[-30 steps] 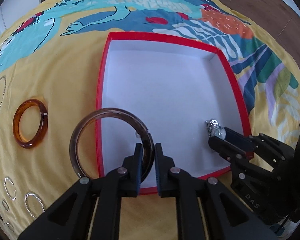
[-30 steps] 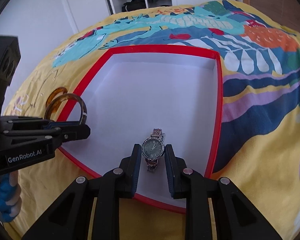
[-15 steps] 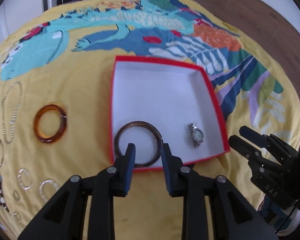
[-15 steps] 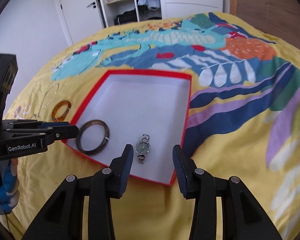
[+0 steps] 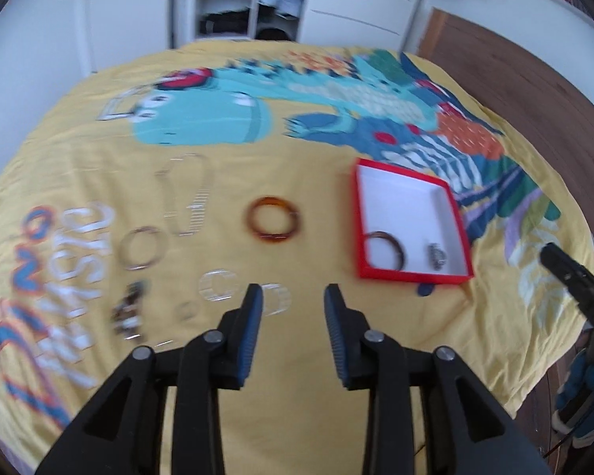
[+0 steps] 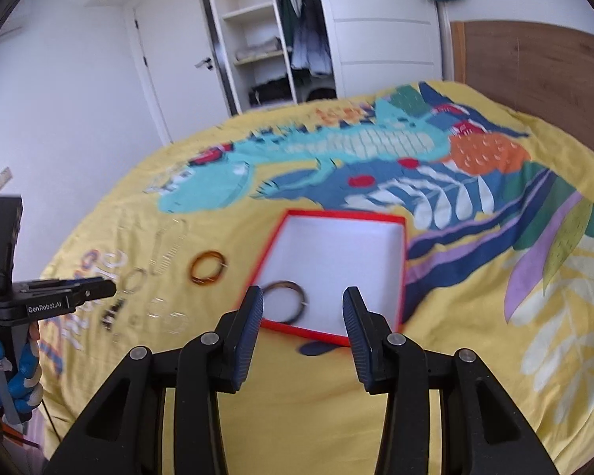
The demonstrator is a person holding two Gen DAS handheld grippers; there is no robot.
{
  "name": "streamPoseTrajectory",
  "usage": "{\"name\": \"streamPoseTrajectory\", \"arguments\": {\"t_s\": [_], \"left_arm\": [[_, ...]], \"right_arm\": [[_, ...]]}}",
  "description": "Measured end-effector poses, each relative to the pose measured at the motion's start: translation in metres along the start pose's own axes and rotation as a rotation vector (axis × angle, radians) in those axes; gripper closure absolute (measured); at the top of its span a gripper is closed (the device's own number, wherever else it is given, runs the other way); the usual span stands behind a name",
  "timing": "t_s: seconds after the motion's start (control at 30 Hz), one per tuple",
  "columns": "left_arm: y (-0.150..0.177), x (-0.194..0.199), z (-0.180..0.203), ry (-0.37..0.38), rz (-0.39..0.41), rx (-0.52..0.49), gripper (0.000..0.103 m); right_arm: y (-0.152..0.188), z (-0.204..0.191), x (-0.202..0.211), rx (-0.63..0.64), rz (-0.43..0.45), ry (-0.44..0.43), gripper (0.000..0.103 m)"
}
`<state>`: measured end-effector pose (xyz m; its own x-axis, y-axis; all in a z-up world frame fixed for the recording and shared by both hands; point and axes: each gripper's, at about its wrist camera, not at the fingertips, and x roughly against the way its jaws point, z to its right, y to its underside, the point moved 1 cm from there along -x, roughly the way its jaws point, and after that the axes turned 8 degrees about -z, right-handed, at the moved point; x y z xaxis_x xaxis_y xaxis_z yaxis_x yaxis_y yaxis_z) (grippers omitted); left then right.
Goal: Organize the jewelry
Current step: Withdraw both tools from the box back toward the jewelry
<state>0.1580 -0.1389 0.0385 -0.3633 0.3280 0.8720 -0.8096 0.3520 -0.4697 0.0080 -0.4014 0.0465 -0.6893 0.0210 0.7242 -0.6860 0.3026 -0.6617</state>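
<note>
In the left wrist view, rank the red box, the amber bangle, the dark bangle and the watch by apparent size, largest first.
1. red box
2. amber bangle
3. dark bangle, slightly smaller than the amber one; blur and its tilt in the box make this pair unsure
4. watch, clearly smallest

Light: bright, even daylight — blur: motion smear | edges: fisheye-bent, dark-cornered

The bedspread (image 6: 447,376) is yellow, printed with a teal-and-blue dinosaur and striped leaves — an orange patch at its two o'clock. The box (image 5: 451,213) is red outside, white inside. A dark brown bangle (image 5: 385,248) lies in it; an amber tortoiseshell bangle (image 5: 273,218) at its nine o'clock.
</note>
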Motion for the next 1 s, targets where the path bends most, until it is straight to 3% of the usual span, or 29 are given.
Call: {"name": "streamPoseTrajectory", "arguments": {"t_s": [0.3, 0.5, 0.7, 1.0], "left_arm": [[0.058, 0.082, -0.104, -0.085, 0.084, 0.131, 0.07], [0.095, 0.105, -0.139, -0.115, 0.113, 0.18, 0.07], [0.12, 0.087, -0.155, -0.09, 0.103, 0.232, 0.07], [0.132, 0.014, -0.145, 0.021, 0.03, 0.229, 0.07]], "right_arm": [[0.011, -0.061, 0.04, 0.032, 0.062, -0.066, 0.058], [0.023, -0.091, 0.042, 0.049, 0.054, -0.097, 0.056], [0.039, -0.117, 0.02, 0.094, -0.006, -0.106, 0.054], [0.056, -0.137, -0.045, 0.123, -0.107, -0.126, 0.049]]}}
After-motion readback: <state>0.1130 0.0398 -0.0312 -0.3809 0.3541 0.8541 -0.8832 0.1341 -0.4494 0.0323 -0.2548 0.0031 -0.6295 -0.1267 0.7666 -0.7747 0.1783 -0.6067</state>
